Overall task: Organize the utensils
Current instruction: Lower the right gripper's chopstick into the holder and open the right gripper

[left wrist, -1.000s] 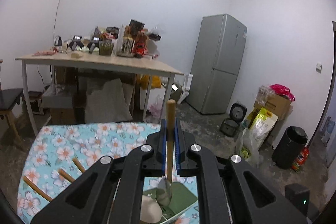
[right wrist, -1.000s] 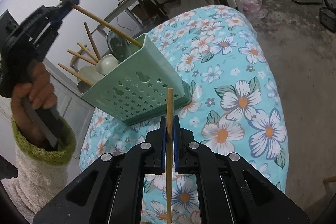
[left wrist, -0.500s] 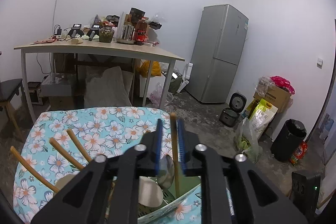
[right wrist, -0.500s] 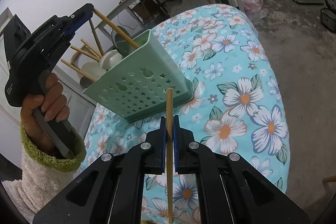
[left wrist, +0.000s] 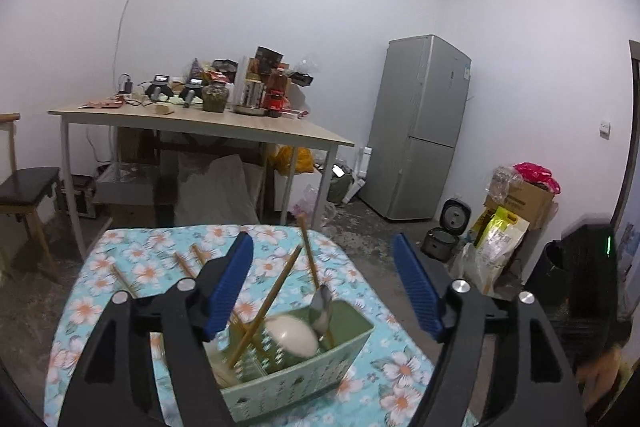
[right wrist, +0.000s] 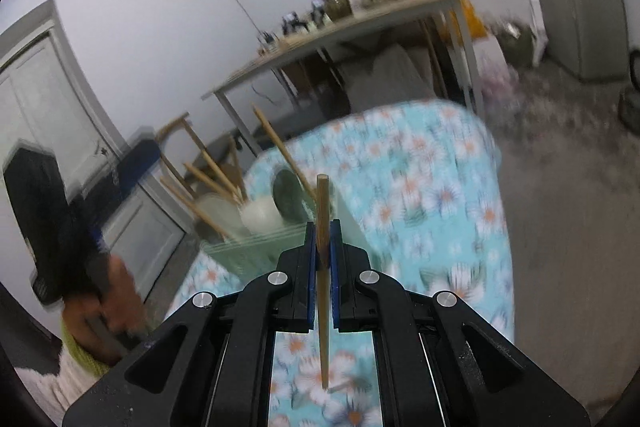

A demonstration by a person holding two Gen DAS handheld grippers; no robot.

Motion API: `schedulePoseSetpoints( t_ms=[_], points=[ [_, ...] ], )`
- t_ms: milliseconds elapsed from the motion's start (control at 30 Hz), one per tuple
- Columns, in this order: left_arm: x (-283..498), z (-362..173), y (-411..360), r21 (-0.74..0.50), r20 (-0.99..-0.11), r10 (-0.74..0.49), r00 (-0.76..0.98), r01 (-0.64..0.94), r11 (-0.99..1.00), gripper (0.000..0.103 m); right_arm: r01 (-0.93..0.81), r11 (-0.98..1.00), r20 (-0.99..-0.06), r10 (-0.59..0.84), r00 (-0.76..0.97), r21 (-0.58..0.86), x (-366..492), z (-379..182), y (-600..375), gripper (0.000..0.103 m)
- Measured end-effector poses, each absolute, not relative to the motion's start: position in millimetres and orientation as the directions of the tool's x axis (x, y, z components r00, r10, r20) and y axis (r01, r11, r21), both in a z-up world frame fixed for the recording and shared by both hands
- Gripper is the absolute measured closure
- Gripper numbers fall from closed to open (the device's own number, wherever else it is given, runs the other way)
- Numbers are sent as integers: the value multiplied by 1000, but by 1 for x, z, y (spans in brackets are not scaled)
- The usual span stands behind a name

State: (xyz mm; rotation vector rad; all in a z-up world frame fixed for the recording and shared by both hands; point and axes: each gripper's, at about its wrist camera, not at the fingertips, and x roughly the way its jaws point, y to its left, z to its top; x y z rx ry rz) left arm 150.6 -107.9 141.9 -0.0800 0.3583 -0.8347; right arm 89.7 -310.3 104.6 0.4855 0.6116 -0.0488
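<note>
Left gripper: your jaws stand wide apart, nothing between them. Caddy, green and perforated, sits just below and ahead of the blue pads, on the floral cloth.

Caddy contents: a metal spoon with a wooden handle, leaning toward your right pad; a white spoon at the middle; chopsticks angled toward your left pad, more sticking up behind it.

Right gripper: your jaws are clamped on one stick, upright, passing through the pads, its top above them and its lower end over the cloth. The caddy lies just ahead and to your left; the view is blurred.

Left hand: far to the left of your right gripper, blurred.

Background: table, fridge.
</note>
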Motion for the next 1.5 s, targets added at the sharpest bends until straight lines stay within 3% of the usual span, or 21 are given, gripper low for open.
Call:
schedulePoseSetpoints(
  t_ms=[533, 867, 1233, 1267, 1333, 1500],
  points=[
    [111, 105, -45, -208, -332, -674, 660, 646, 735, 10, 110, 920, -365, 39, 930, 377, 144, 197, -331, 99],
    [102, 90, -52, -157, -352, -678, 645, 673, 722, 6, 180, 932, -402, -41, 915, 315, 183, 166, -330, 99],
    [111, 75, -51, -170, -419, -631, 653, 626, 761, 6, 144, 919, -465, 47, 884, 368, 195, 118, -319, 94],
    [113, 74, -51, -175, -422, -628, 654, 621, 764, 6, 144, 915, -476, 58, 878, 376, 195, 112, -318, 93],
    [115, 74, -51, -183, -429, -621, 656, 610, 771, 6, 134, 909, -489, 85, 868, 396, 195, 105, -317, 77],
    [120, 72, -56, -181, -446, -598, 666, 587, 789, 6, 111, 892, -502, 140, 853, 438, 187, 93, -316, 53]
  ],
)
